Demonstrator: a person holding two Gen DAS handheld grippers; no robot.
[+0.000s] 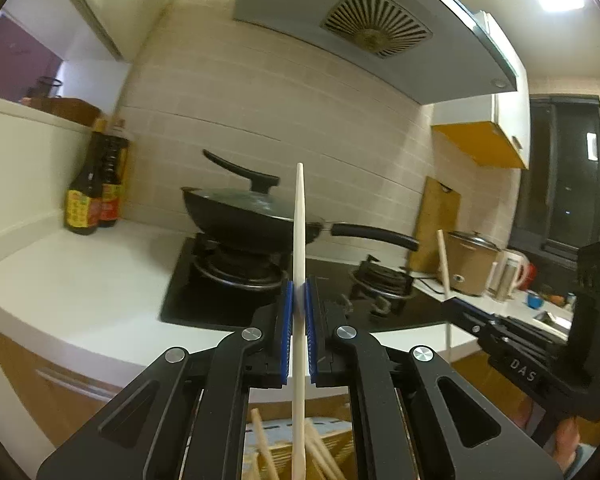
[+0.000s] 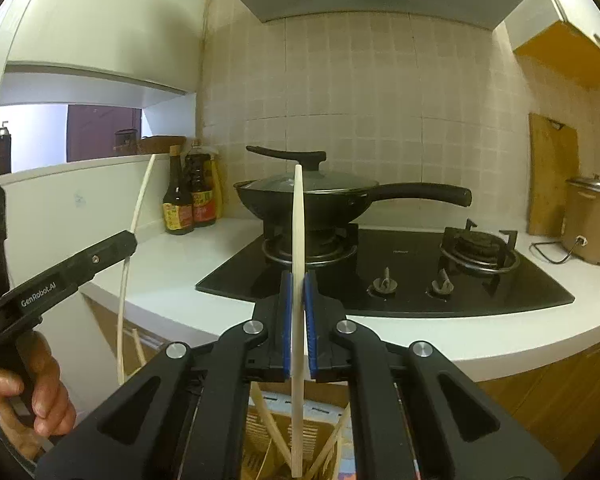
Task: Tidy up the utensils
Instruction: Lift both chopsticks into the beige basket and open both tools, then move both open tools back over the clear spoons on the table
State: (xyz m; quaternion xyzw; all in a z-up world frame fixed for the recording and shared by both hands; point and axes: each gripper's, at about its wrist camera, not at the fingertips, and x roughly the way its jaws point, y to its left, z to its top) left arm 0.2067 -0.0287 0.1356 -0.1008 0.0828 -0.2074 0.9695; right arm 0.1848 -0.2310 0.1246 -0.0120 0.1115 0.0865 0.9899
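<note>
1. The left gripper (image 1: 299,300) is clamped on a pale chopstick (image 1: 299,280), its blue pads (image 1: 287,332) pressing the stick from both sides; the chopstick stands upright, running from above the pads down between the gripper's arms.
2. Its lower end reaches toward a slotted utensil basket (image 1: 284,450) below the counter edge, where more chopsticks (image 1: 262,444) lean at angles.
3. The right gripper (image 2: 299,300) likewise grips a second pale chopstick (image 2: 298,272), upright and slightly bowed in the fisheye, its lower tip down among the loose sticks in the wicker-like basket (image 2: 260,432).
4. In the right wrist view the left gripper appears at the left edge, held by a bare hand (image 2: 40,384).
5. Beyond both grippers a lidded black wok (image 2: 312,196) sits on the left burner of a black gas hob (image 2: 400,276).
6. Two sauce bottles (image 2: 188,204) stand on the white counter (image 2: 172,264) beside the hob; a wooden cutting board (image 2: 550,176) leans against the tiles near a rice cooker (image 2: 590,220).
</note>
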